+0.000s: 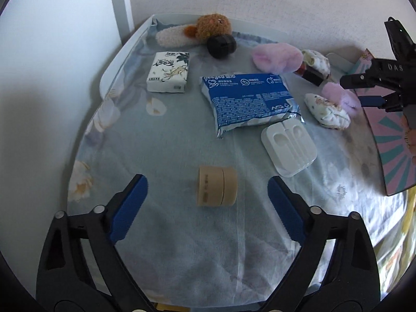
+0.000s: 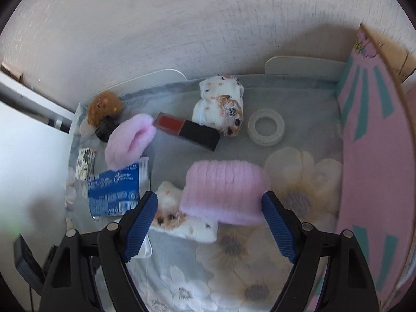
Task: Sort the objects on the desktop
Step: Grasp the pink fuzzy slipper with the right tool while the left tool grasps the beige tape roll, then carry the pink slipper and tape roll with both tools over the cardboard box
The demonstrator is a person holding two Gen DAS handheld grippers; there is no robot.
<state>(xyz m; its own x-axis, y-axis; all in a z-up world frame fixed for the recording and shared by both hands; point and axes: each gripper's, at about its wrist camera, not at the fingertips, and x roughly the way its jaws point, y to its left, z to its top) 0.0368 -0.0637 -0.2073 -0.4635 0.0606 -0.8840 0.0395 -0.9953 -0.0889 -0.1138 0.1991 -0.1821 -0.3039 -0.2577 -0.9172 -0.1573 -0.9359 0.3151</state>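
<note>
Socks: 2 pink, 2 floral; 1 lipstick, 1 tape ring.

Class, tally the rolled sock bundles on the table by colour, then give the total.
Pink fluffy socks: 2
White floral socks: 2
Total: 4

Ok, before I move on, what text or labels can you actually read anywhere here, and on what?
"DAS": white letters on the right gripper body, cut off at the picture edge.
Blue wipes pack: large white brand word and fine print, too distorted to read.
White tissue pack: black calligraphy characters, not legible.
Tan tape roll: small print, too small to read.
Pink box: no readable words.
</note>
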